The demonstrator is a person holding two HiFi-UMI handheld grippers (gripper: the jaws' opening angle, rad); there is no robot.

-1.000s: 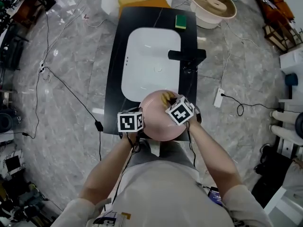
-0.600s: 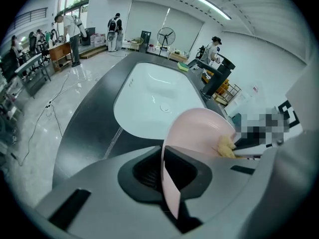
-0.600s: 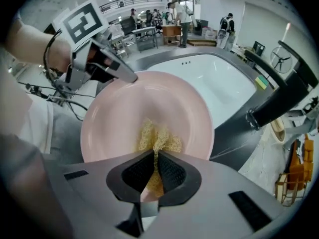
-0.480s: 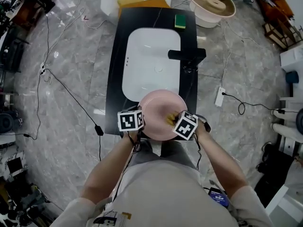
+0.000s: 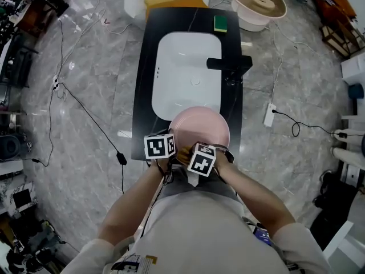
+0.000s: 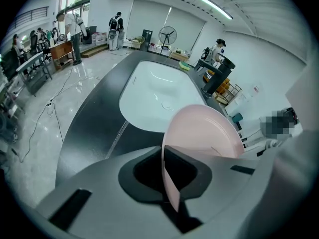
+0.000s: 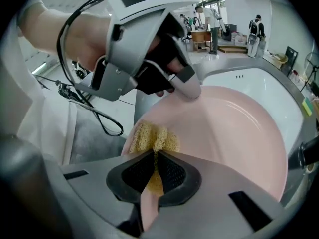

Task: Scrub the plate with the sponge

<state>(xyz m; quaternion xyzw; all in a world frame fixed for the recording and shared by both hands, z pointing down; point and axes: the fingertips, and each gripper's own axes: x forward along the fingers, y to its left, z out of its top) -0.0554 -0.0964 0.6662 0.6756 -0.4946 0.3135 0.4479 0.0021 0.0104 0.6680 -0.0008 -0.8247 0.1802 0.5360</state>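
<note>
A pink plate (image 5: 201,130) is held tilted over the near end of the white sink (image 5: 183,67). My left gripper (image 5: 171,153) is shut on the plate's near left rim; in the left gripper view the plate (image 6: 202,133) runs edge-on between the jaws of that gripper (image 6: 164,176). My right gripper (image 5: 187,155) is shut on a yellow mesh sponge (image 7: 153,137) and presses it on the plate's (image 7: 234,138) near left part, close beside the left gripper (image 7: 185,87). Part of the sponge is hidden inside the right gripper (image 7: 155,171).
The sink sits in a black counter (image 5: 142,96) with a black faucet (image 5: 228,64) on its right side. A green sponge (image 5: 220,23) lies on the counter's far corner. Cables and a power strip (image 5: 270,114) lie on the marble floor. A round beige dish (image 5: 256,4) stands far right.
My right gripper has swept the sponge from the plate's far right part across to its near left edge, ending beside the left gripper. The left gripper and plate have barely moved.
</note>
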